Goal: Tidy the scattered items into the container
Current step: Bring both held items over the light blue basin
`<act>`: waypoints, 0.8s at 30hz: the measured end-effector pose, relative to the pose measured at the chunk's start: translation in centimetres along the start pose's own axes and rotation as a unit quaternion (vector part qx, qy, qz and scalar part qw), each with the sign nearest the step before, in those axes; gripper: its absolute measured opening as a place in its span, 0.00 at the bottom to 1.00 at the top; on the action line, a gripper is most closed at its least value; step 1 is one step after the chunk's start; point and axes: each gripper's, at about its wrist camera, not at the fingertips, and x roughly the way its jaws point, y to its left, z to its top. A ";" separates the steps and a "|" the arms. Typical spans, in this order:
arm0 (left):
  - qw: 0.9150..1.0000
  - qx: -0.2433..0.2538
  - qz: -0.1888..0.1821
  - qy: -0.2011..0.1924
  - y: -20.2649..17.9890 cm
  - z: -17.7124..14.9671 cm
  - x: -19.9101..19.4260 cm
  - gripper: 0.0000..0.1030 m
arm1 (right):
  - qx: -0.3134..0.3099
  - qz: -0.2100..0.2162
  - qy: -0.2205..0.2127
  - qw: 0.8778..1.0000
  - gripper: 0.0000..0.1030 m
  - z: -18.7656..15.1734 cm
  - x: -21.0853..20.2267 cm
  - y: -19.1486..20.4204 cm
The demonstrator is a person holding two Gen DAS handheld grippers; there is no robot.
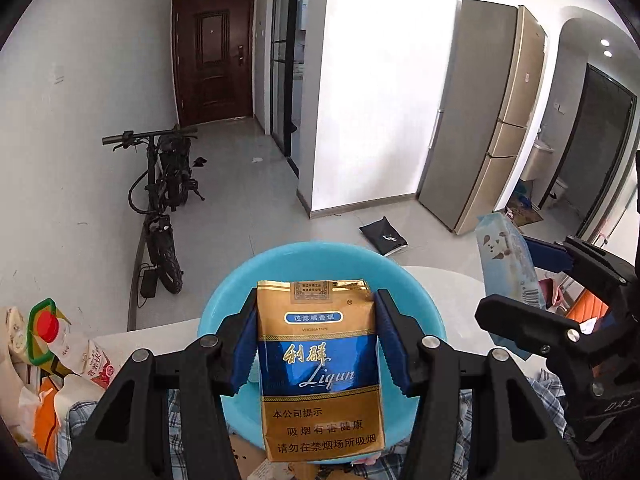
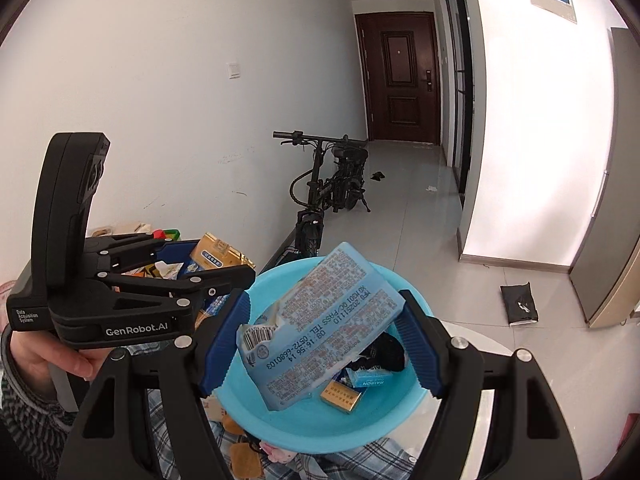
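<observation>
Cigarette pack (image 1: pixel 320 368) is pinched in my left gripper (image 1: pixel 318 350) at frame centre, tissue packet (image 2: pixel 316 328) squeezed tilted in my right gripper (image 2: pixel 320 344), both hanging over the blue basin (image 2: pixel 360 420) behind them, with the bike (image 2: pixel 328 188) further back, upper middle.

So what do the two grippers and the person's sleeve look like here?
Both grippers are black linkage frames with silver pivot bolts and ribbed blue finger pads. The left gripper has white "GenRobot.AI" lettering on its body. The sleeve is grey-striped knit.
</observation>
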 end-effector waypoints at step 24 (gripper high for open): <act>0.974 -0.155 -0.081 0.145 7.7 0.9 20.0 0.55 | 0.107 -0.018 0.174 0.979 0.71 -2.1 15.6 -7.9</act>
